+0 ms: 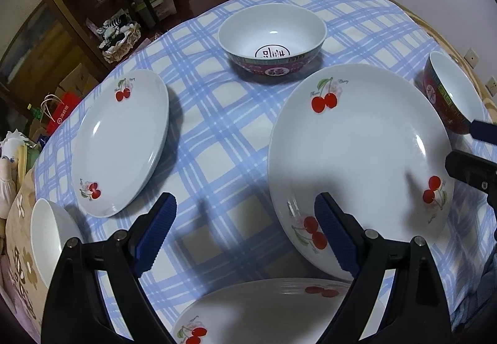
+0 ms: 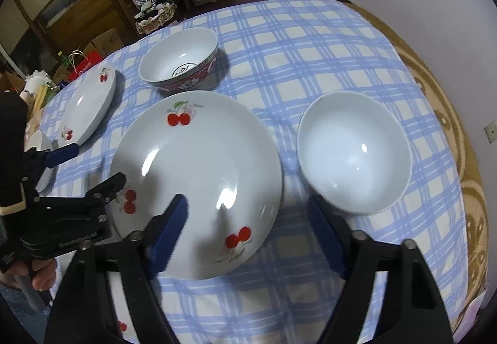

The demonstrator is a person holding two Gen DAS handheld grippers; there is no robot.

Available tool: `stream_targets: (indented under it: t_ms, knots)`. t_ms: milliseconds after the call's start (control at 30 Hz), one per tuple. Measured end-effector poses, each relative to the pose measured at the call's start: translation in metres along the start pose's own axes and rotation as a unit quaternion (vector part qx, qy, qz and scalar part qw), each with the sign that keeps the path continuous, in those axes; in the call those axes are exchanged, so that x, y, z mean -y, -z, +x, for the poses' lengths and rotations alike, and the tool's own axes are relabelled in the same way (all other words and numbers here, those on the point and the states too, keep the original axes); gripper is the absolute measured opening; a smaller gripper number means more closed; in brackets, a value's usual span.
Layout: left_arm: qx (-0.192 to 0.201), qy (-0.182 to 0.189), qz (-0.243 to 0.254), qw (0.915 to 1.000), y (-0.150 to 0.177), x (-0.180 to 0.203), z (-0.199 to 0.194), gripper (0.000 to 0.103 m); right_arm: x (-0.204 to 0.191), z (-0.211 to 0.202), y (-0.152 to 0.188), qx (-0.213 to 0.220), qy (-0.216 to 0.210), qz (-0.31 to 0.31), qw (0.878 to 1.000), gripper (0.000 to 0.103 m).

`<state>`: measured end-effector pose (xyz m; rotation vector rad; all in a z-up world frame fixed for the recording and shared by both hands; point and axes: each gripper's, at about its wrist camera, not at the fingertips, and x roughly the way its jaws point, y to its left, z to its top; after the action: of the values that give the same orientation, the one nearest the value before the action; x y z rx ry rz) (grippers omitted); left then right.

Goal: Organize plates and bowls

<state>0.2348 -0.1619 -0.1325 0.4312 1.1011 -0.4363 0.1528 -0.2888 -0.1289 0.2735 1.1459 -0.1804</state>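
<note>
Checked tablecloth (image 1: 217,133), near plate (image 1: 264,313) cut off, both grippers' fingers spread, empty.

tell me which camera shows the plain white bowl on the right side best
The right wrist view: the white bowl sits whole and unobstructed, its empty inside visible. The left wrist view catches only a cropped sliver of it at the frame edge, showing its red patterned outside.

A blue-and-cream plaid cloth (image 2: 310,43) covers the table. The big white plate (image 2: 198,176) bears red cherry sprigs at twelve, five and eight o'clock. One bowl (image 1: 271,43) is white inside, maroon patterned outside; another bowl (image 2: 354,151) shows plain white.
</note>
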Motion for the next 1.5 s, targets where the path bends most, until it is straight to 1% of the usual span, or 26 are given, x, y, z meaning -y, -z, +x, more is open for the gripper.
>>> stream_targets:
  t_ms: [33, 67, 100, 167, 200, 267, 333, 367, 400, 433, 467, 533, 633, 733, 867, 1067, 1267, 1500]
  knots:
    - [0.000, 0.002, 0.000, 1.0000, 0.000, 0.000, 0.000, 0.089, -0.001, 0.000, 0.001, -0.001, -0.004, 0.001, 1.000, 0.079]
    - [0.001, 0.003, 0.001, 1.0000, 0.001, 0.001, 0.001, 0.089, -0.002, 0.000, 0.002, -0.006, -0.008, 0.000, 1.000, 0.076]
    - [0.002, 0.003, 0.002, 1.0000, 0.001, 0.001, 0.002, 0.089, -0.002, 0.001, 0.003, -0.010, -0.009, 0.001, 1.000, 0.072]
    - [0.002, 0.002, 0.002, 1.0000, 0.001, 0.002, 0.003, 0.089, -0.002, 0.005, 0.004, -0.019, -0.013, 0.003, 1.000, 0.061]
    - [0.001, 0.003, 0.002, 1.0000, 0.001, 0.002, 0.004, 0.089, -0.001, 0.008, 0.005, -0.025, -0.015, 0.006, 1.000, 0.060]
    - [0.001, 0.006, 0.004, 1.0000, 0.003, 0.004, 0.005, 0.084, 0.002, 0.014, 0.005, -0.034, -0.011, 0.015, 0.999, 0.053]
    - [-0.003, 0.011, 0.007, 0.9999, 0.003, 0.007, 0.008, 0.074, 0.006, 0.020, 0.006, -0.043, -0.008, 0.024, 0.999, 0.051]
    - [-0.006, 0.015, 0.007, 0.9998, 0.004, 0.008, 0.011, 0.070, 0.008, 0.023, 0.006, -0.046, -0.006, 0.028, 0.999, 0.049]
    - [-0.010, 0.017, 0.007, 0.9998, 0.004, 0.010, 0.013, 0.063, 0.010, 0.027, 0.005, -0.049, -0.003, 0.031, 0.998, 0.047]
    - [-0.014, 0.020, 0.006, 0.9997, 0.004, 0.010, 0.015, 0.057, 0.011, 0.028, 0.005, -0.050, -0.003, 0.033, 0.998, 0.040]
    - [-0.016, 0.027, 0.004, 0.9995, 0.005, 0.011, 0.017, 0.055, 0.012, 0.031, 0.005, -0.052, -0.004, 0.035, 0.998, 0.035]
    - [-0.013, 0.043, -0.006, 0.9990, 0.005, 0.011, 0.018, 0.044, 0.013, 0.036, 0.003, -0.055, -0.004, 0.037, 0.998, 0.032]
    - [-0.014, 0.061, -0.013, 0.9980, 0.004, 0.010, 0.018, 0.034, 0.013, 0.040, 0.002, -0.054, 0.002, 0.036, 0.998, 0.028]
    - [-0.010, 0.071, -0.014, 0.9973, 0.004, 0.012, 0.018, 0.026, 0.013, 0.044, 0.001, -0.056, 0.002, 0.035, 0.998, 0.025]
    - [-0.006, 0.074, -0.023, 0.9970, 0.003, 0.012, 0.020, 0.026, 0.014, 0.047, -0.002, -0.054, 0.001, 0.034, 0.998, 0.025]
    - [-0.005, 0.102, -0.060, 0.9930, 0.001, 0.001, 0.024, 0.024, 0.017, 0.055, -0.004, -0.043, -0.012, 0.039, 0.998, 0.025]
    - [0.006, 0.106, -0.075, 0.9915, 0.001, 0.000, 0.026, 0.025, 0.022, 0.056, -0.005, -0.036, -0.027, 0.055, 0.997, 0.024]
    - [0.000, 0.128, -0.089, 0.9878, 0.001, -0.011, 0.022, 0.020, 0.019, 0.053, -0.005, -0.034, -0.029, 0.058, 0.997, 0.024]
